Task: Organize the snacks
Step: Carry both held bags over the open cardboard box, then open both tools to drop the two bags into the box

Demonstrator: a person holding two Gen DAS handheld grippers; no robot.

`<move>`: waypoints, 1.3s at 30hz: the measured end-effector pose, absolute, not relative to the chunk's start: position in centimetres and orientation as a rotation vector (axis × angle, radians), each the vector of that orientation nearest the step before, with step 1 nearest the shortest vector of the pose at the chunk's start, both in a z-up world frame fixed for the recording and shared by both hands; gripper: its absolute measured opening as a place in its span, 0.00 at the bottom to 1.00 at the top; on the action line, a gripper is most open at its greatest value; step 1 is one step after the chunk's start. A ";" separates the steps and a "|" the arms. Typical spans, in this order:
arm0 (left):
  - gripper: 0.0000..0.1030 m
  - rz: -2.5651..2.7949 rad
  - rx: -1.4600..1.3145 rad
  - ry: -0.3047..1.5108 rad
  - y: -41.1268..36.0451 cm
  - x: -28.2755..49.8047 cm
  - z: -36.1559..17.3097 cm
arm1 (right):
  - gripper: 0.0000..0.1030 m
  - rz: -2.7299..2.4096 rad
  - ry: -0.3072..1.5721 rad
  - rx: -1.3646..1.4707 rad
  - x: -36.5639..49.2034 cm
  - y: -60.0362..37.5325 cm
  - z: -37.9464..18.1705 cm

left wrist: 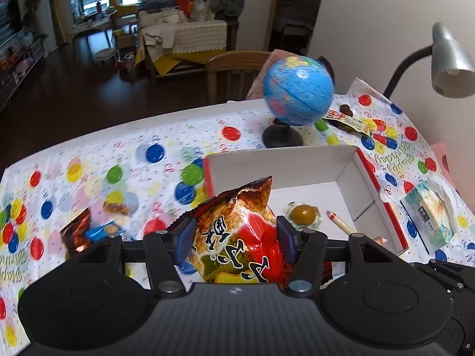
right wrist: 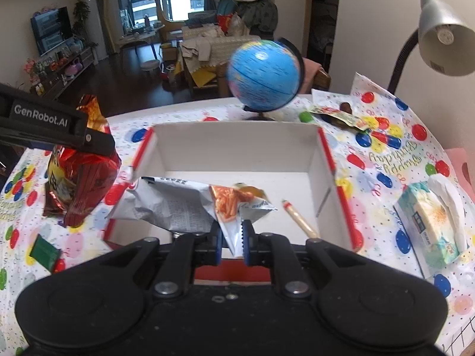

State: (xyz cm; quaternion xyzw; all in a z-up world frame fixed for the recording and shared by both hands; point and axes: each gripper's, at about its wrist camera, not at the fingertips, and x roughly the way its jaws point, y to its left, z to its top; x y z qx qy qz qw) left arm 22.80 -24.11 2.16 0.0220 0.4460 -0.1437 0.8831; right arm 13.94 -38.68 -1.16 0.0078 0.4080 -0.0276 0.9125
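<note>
My left gripper (left wrist: 236,233) is shut on a puffy red and brown chip bag (left wrist: 240,237), its blue pads pressing both sides, held just in front of the white box with red edges (left wrist: 297,163). The same chip bag (right wrist: 80,178) hangs to the left of the box in the right wrist view. My right gripper (right wrist: 231,238) is shut on the corner of a silver and orange snack packet (right wrist: 184,204), which droops over the near left part of the box (right wrist: 237,148). Inside the box lie a round brown snack in clear wrap (left wrist: 302,214) and a thin stick snack (left wrist: 341,225).
A blue globe (left wrist: 298,92) stands just behind the box, with a desk lamp (left wrist: 449,59) at the right. A tissue pack (right wrist: 430,225) lies right of the box. Small packets (left wrist: 89,233) lie on the dotted tablecloth at the left, a green one (right wrist: 44,252) among them. More wrappers (right wrist: 341,115) lie behind.
</note>
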 end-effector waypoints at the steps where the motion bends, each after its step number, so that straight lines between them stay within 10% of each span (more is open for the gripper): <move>1: 0.55 -0.306 0.056 0.930 -24.7 23.0 2.0 | 0.11 -0.063 0.848 0.022 14.0 -39.3 -1.3; 39: 0.59 -0.310 0.168 1.103 -32.3 28.2 -8.4 | 0.20 -0.127 0.991 0.016 18.8 -44.8 -7.5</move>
